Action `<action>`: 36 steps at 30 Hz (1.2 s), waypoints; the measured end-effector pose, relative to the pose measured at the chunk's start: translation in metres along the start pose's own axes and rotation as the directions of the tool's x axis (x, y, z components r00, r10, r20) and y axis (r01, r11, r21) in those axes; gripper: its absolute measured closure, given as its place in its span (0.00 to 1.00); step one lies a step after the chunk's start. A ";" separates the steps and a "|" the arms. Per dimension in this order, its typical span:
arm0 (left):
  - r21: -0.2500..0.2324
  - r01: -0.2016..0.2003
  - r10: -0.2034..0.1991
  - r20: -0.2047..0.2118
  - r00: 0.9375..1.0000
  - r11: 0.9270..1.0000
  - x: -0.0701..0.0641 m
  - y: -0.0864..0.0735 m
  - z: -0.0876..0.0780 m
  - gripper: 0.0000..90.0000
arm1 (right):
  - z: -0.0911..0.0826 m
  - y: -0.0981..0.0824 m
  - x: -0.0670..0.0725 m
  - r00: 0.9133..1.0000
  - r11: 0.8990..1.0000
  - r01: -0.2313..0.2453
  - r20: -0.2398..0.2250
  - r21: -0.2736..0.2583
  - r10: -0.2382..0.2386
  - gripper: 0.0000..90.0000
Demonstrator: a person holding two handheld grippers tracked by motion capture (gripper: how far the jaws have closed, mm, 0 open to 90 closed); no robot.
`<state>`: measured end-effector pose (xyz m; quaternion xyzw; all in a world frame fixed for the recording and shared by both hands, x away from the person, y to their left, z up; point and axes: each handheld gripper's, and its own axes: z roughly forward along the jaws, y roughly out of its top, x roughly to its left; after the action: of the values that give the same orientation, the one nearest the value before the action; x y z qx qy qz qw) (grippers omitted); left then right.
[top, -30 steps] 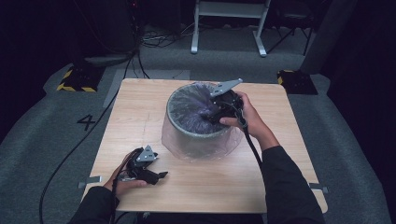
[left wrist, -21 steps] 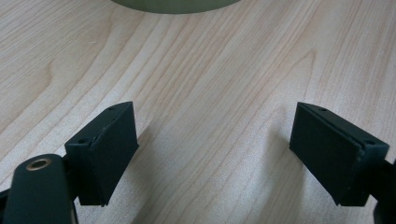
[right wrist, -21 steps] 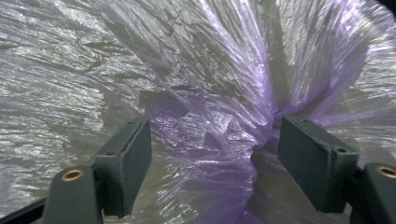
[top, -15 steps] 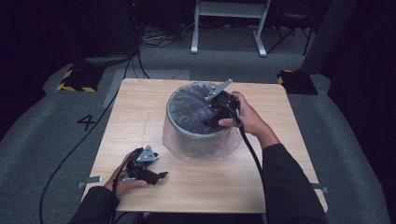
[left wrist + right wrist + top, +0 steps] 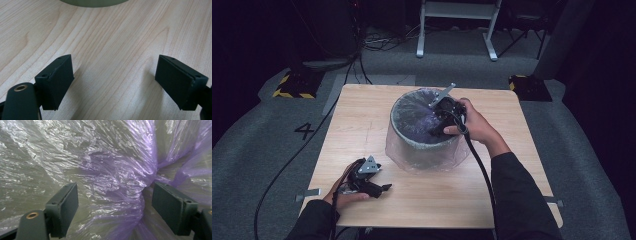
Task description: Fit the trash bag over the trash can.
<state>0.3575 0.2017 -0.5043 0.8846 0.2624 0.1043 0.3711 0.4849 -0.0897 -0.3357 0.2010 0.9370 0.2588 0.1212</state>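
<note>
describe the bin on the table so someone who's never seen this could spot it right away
On the square light wooden table, look slightly right of centre, toward the far edge. There stands a round grey bin lined with a crinkly, clear purple-tinted plastic bag that spills over its rim and down its sides. It is the table's one tall object, and the right hand-held gripper reaches into it.

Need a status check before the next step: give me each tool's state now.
Left tool: open, empty, over the table.
Right tool: open, jaws just widened, inside the bin's plastic liner, not gripping it.
</note>
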 end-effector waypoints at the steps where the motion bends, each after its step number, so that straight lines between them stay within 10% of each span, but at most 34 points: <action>1: 0.000 0.000 0.000 0.000 1.000 1.000 0.000 0.000 0.000 0.16 | -0.001 0.000 0.000 1.000 1.000 -0.006 -0.001 -0.007 0.006 0.24; 24: 0.000 0.000 0.000 0.000 1.000 1.000 0.000 0.000 0.000 0.16 | -0.039 -0.021 0.002 0.996 0.973 -0.052 0.058 -0.225 0.067 0.23; 36: 0.000 0.000 0.000 0.001 1.000 1.000 0.000 0.000 0.000 0.16 | -0.066 -0.042 0.009 0.993 0.940 -0.048 0.085 -0.339 0.081 0.21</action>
<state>0.3576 0.2018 -0.5042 0.8847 0.2623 0.1037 0.3712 0.4416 -0.1474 -0.3038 0.2204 0.8649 0.4086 0.1911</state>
